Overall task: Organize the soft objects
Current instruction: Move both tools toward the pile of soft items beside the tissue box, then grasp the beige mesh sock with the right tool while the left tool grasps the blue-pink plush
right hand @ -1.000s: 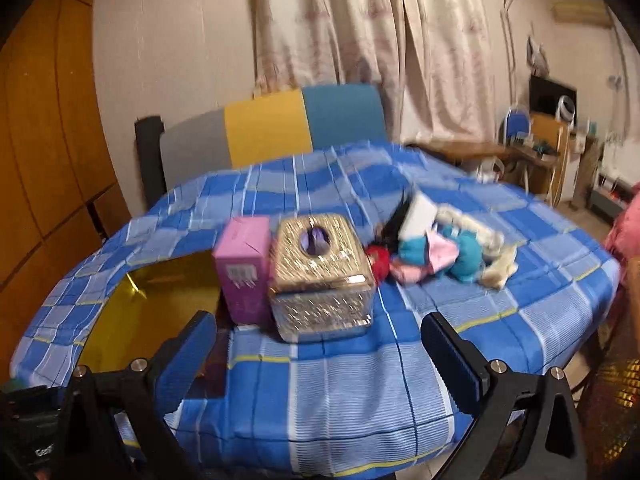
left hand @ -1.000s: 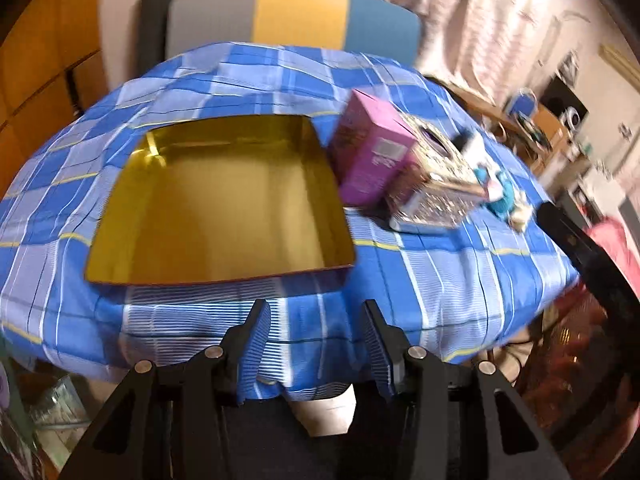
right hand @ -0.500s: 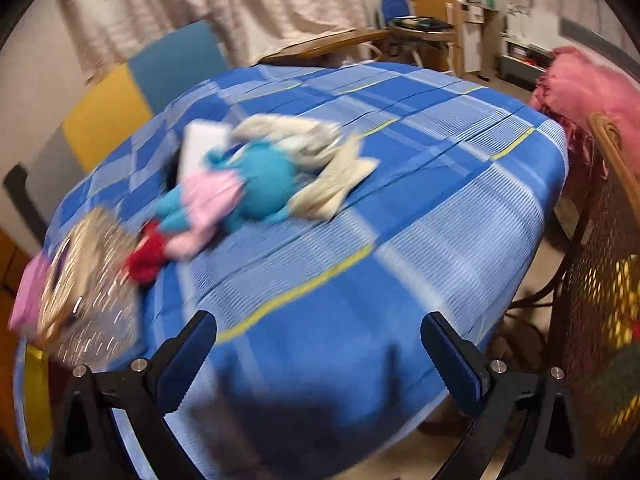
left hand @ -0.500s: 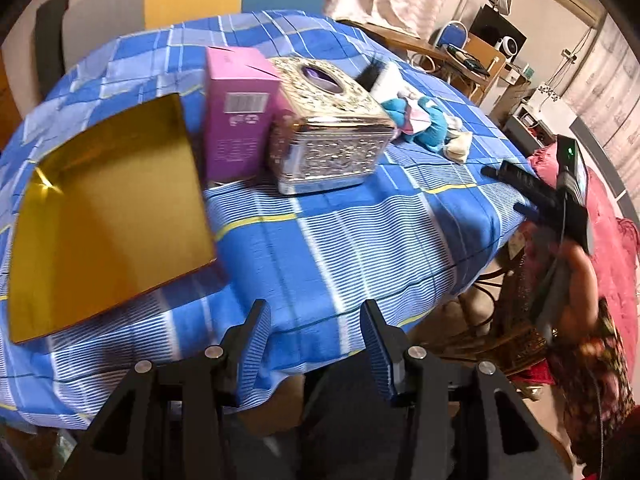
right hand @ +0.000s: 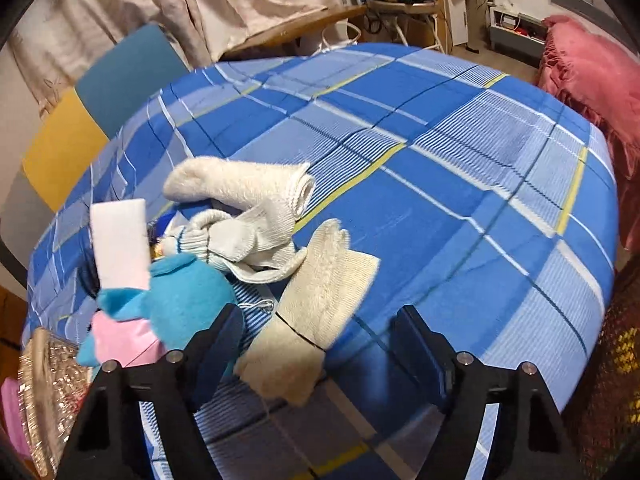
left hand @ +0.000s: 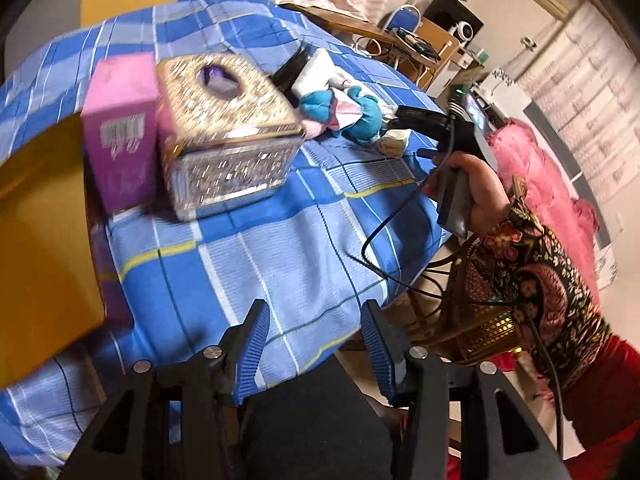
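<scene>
Right hand-held gripper (right hand: 316,340) now low over cream sock (right hand: 316,312), jaws just narrowing, apart, unpinched; labels unreadable.

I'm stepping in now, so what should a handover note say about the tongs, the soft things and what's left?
Left tongs: open, empty, above the near edge of the blue checked tablecloth.
Right tongs: jaws have just been closing, not gripping; the cream knitted sock lies between them.
Soft pile, right of the glittery silver tissue box: blue-and-pink plush toy, white knitted socks.
Gold rectangular tin tray: nothing seen inside.
Done: nothing. Left: all soft items.
</scene>
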A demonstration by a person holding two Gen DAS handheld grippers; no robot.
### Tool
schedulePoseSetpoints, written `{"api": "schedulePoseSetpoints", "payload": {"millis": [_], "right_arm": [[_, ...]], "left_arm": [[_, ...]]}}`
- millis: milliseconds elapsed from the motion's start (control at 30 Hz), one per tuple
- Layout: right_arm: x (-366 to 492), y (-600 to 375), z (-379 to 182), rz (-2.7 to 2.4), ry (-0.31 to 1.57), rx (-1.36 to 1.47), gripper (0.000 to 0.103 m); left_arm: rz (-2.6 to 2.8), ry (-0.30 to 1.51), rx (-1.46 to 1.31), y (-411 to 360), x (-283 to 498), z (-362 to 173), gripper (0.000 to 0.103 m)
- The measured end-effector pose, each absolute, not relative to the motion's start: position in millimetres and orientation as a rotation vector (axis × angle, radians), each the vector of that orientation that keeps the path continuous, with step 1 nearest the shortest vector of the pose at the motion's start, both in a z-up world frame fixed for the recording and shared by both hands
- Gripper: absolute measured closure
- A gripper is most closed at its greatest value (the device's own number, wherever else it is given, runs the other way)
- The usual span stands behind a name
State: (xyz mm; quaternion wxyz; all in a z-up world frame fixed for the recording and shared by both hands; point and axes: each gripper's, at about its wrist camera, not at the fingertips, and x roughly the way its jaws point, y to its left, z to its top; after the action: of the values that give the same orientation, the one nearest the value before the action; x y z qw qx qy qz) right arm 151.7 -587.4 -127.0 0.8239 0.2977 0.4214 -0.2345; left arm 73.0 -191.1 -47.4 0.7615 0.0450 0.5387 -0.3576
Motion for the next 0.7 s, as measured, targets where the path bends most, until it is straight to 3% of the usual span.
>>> {"api": "schedulePoseSetpoints", "payload": {"millis": [100,133,267,333,433,600,700], "right_arm": [[160,-586,-131,-0.48,0.94,0.579,0.029],[162,-584,-131,-0.462,0.96,0.539,0.044],[156,-593,-130,-0.372,0.994,0.545,0.054],[147,-606,-129,-0.33,0.999,0.609,0.071],[132,-626,-127,-0.254,1.012,0.696,0.082],[117,-642,-138,-0.188,0.963,0.775,0.082],[117,-649,-147,-0.198,0.959,0.899,0.067]], "left_arm": [[-0.789,1.162,0.11,-204,81,-41,0.055],[-0.797,1.157,0.112,-209,85,-40,0.054],[-0.833,1.148,0.124,-236,103,-35,0.049],[-0.84,1.137,0.143,-256,111,-32,0.049],[-0.85,1.089,0.189,-283,120,-24,0.047],[-0.859,1.053,0.263,-340,150,-16,0.044],[-0.802,1.021,0.339,-376,176,-19,0.044]]}}
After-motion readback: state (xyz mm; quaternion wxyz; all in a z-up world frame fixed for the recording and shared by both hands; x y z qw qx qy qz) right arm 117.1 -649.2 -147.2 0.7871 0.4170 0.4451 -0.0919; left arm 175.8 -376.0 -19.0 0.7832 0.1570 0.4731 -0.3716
